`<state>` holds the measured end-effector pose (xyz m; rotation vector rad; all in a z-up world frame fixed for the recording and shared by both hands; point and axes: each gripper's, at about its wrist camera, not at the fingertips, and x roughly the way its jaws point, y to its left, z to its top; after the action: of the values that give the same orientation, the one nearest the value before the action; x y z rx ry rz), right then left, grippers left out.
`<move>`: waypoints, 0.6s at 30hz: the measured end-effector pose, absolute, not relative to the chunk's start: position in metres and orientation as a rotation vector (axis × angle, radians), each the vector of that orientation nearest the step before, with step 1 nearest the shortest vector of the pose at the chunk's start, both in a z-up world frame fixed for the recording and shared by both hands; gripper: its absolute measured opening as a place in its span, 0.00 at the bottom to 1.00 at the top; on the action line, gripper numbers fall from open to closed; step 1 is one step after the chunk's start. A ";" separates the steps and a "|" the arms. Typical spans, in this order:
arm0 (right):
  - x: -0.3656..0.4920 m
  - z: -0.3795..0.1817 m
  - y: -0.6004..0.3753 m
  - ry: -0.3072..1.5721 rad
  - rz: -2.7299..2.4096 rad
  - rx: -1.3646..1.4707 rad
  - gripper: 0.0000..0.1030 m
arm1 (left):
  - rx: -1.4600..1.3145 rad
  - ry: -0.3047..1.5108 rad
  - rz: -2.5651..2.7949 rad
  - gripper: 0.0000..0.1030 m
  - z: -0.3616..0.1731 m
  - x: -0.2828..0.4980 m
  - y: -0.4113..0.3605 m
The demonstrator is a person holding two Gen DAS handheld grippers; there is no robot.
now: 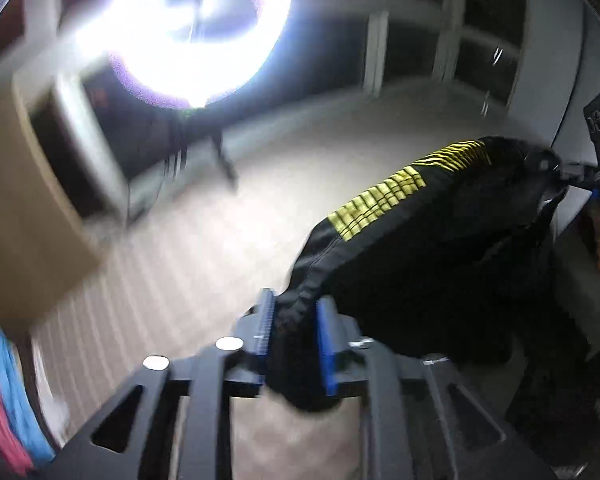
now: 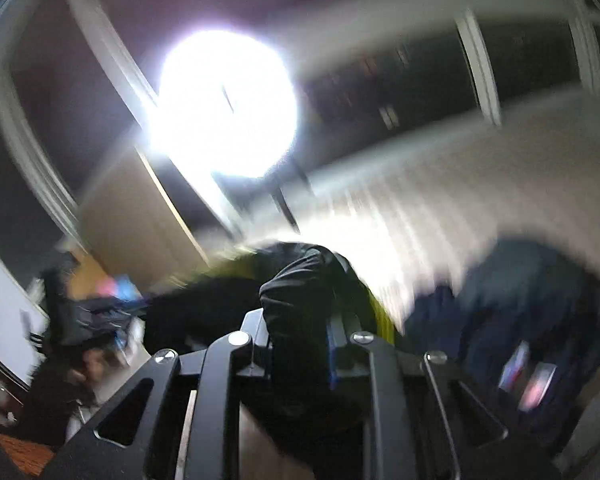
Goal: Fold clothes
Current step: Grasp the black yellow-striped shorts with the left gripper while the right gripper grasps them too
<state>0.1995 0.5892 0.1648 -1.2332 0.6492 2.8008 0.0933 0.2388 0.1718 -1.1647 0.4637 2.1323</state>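
A black garment with yellow striped patches (image 1: 420, 240) hangs stretched in the air between both grippers. My left gripper (image 1: 294, 320) is shut on one end of it, cloth bunched between the blue pads (image 1: 325, 344). My right gripper (image 2: 300, 320) is shut on the other end (image 2: 300, 292). In the left wrist view the right gripper (image 1: 580, 178) shows at the far right, pinching the cloth. In the right wrist view the left gripper (image 2: 112, 316) shows blurred at the left.
A bright ring light on a stand (image 1: 204, 28) glares across the striped beige surface (image 1: 204, 232). A dark blue garment (image 2: 520, 312) lies on that surface at the right. Pink and blue cloths (image 1: 4, 396) lie at the far left. A cardboard box (image 1: 24, 208) stands at the left.
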 end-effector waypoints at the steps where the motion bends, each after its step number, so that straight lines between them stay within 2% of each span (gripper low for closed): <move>1: 0.197 0.138 0.581 0.544 2.690 -1.384 0.19 | -1.217 0.465 2.112 0.24 0.157 0.098 0.229; 4: 0.204 0.089 0.569 0.333 2.472 -1.645 0.19 | -1.327 0.507 2.089 0.24 0.114 0.116 0.208; 6: 0.214 0.099 0.564 0.233 2.488 -1.600 0.22 | -1.321 0.501 2.074 0.25 0.108 0.118 0.218; 8: 0.214 0.122 0.559 0.137 2.549 -1.515 0.43 | -1.316 0.495 2.060 0.30 0.102 0.121 0.228; 10: 0.206 0.137 0.551 0.038 2.606 -1.466 0.52 | -1.311 0.489 2.045 0.33 0.096 0.123 0.238; 14: 0.188 0.139 0.533 -0.119 2.636 -1.511 0.53 | -1.300 0.477 2.016 0.36 0.084 0.128 0.257; 18: 0.192 0.121 0.548 -0.039 2.606 -1.596 0.53 | -1.290 0.466 1.987 0.39 0.072 0.132 0.277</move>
<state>0.1922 0.5480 0.1211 -1.5961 -0.0393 2.6065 0.1322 0.2771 0.0717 -1.2897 0.4656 1.9869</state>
